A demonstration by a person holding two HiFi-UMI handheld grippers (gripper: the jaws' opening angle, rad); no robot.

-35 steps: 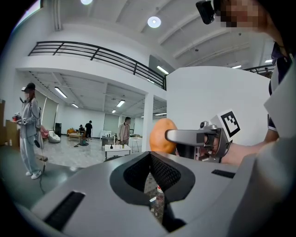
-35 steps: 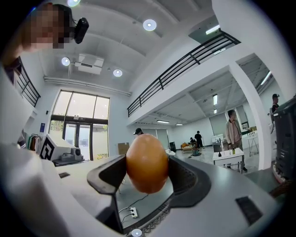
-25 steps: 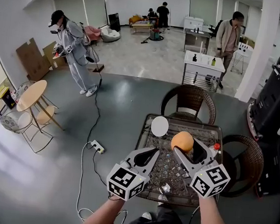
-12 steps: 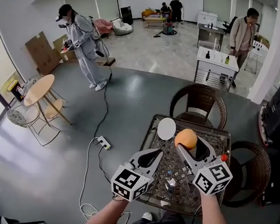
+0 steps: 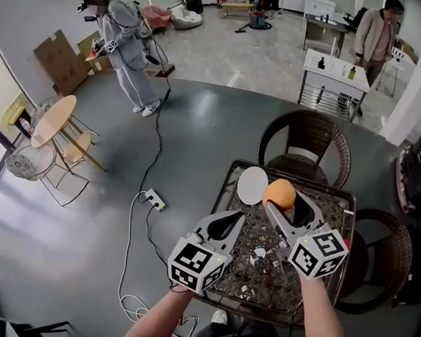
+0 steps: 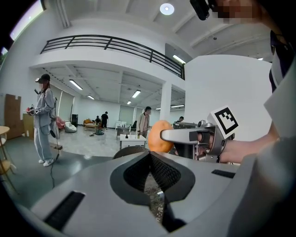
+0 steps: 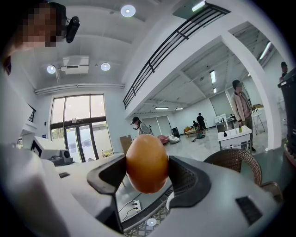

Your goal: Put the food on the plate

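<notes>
Right tool grips orange food near plate (left tool closed, empty).

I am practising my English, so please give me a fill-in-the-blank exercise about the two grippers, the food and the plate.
1. The right gripper clamps a round food of ____ colour.
2. The left gripper has its jaws together and holds ____.
3. The white plate on the table is ____: no food lies on it.
Missing words: orange; nothing; empty.
</notes>
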